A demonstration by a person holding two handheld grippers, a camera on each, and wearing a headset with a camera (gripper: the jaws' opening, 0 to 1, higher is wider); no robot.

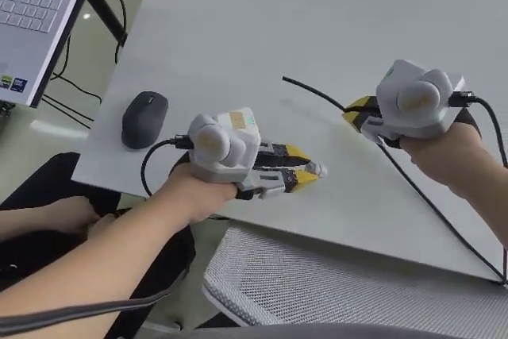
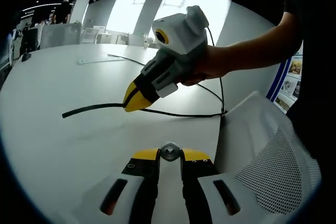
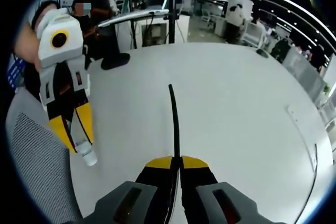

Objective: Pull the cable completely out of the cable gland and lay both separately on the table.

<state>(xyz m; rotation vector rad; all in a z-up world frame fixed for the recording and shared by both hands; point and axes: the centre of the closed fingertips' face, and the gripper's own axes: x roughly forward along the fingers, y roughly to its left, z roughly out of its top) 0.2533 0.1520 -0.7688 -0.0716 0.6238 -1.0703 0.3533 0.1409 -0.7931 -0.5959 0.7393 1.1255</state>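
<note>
A thin black cable (image 1: 313, 94) lies across the white table (image 1: 238, 29), its free end pointing away from me. My right gripper (image 1: 353, 111) is shut on it a short way behind that end; in the right gripper view the cable (image 3: 174, 119) runs straight out from the closed jaws of the right gripper (image 3: 176, 160). The small pale cable gland (image 1: 317, 171) is apart from the cable, pinched in my left gripper (image 1: 306, 174) near the table's front edge. In the left gripper view the gland (image 2: 169, 151) sits at the tips of the left gripper (image 2: 169, 157), with the right gripper (image 2: 134, 99) and the cable (image 2: 94, 108) beyond.
A dark mouse (image 1: 144, 119) rests at the table's left corner, with a laptop (image 1: 32, 5) on a stand beyond it. A grey mesh chair (image 1: 317, 291) stands below the front edge. The cable's long tail (image 1: 444, 220) trails off to the right.
</note>
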